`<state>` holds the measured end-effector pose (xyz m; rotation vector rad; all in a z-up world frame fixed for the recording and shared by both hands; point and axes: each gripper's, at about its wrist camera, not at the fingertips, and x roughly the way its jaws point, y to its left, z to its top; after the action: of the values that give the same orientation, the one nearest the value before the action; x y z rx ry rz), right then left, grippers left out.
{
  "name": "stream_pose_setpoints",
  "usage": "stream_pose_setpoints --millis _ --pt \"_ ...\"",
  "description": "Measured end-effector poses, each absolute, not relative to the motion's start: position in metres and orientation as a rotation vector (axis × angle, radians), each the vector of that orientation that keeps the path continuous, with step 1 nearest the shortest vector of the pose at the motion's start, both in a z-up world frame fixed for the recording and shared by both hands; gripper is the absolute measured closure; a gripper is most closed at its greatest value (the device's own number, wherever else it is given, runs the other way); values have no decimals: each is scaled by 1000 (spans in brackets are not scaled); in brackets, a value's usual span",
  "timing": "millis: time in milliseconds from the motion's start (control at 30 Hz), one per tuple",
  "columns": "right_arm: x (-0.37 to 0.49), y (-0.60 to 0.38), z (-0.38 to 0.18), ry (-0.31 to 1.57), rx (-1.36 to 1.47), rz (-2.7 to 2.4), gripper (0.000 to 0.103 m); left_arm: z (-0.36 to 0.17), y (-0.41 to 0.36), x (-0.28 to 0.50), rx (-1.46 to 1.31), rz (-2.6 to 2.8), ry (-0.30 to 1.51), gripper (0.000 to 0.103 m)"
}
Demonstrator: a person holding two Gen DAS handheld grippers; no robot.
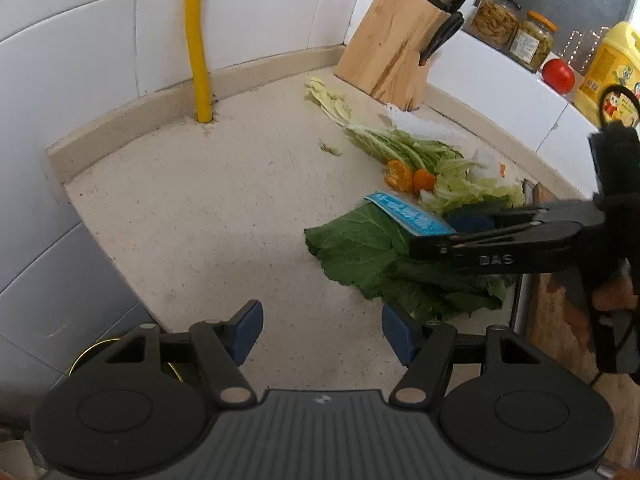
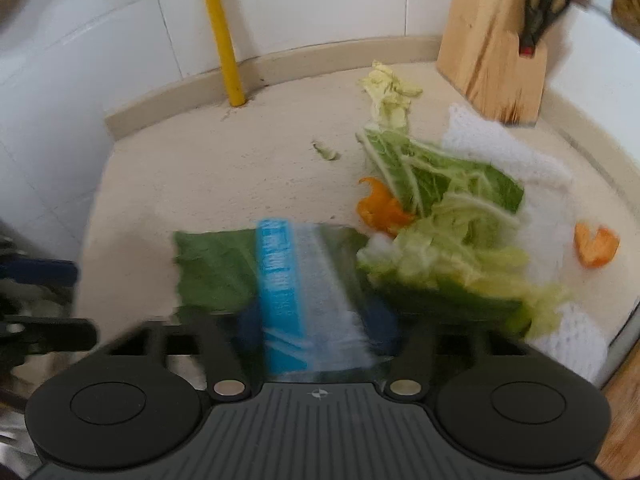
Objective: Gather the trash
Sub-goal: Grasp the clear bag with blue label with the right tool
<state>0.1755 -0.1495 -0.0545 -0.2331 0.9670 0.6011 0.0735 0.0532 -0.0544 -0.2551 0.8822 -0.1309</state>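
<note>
My right tool (image 2: 316,320) has a blue and clear plastic wrapper (image 2: 304,300) between its blue pads; the picture from its own camera is smeared, so I cannot tell whether the pads press on the wrapper or only stand on either side of it. From the left camera I see the same tool (image 1: 448,232) reaching in from the right, low over the scraps, with the wrapper (image 1: 412,216) sticking out past its tip. The wrapper lies over a broad dark green leaf (image 1: 360,248) spread flat on the counter (image 1: 224,208). My left tool (image 1: 320,332) hangs over bare counter with its jaws apart and nothing between them, its right pad close to the edge of that dark leaf. Beyond the leaf sits a heap of pale cabbage leaves (image 1: 404,148), with pieces of orange peel (image 1: 400,176) lying against them and another piece of peel (image 2: 596,246) apart to the right, on white netting (image 2: 504,152). A small green scrap (image 1: 330,148) lies alone on the counter. Farther back a wooden knife block (image 1: 396,52) stands near the corner, and a yellow pipe (image 1: 198,40) rises along the white tiled wall (image 1: 80,40).
</note>
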Motion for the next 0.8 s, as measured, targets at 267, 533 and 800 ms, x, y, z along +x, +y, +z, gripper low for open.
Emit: stream_pose_setpoints --millis 267,533,800 --pt "158 -194 -30 976 44 591 78 -44 53 70 -259 -159 842 42" --pt "134 -245 -9 893 326 553 81 -31 33 71 -229 -263 816 36" --pt "116 -288 -8 824 426 466 82 -22 -14 89 -74 -352 791 34"
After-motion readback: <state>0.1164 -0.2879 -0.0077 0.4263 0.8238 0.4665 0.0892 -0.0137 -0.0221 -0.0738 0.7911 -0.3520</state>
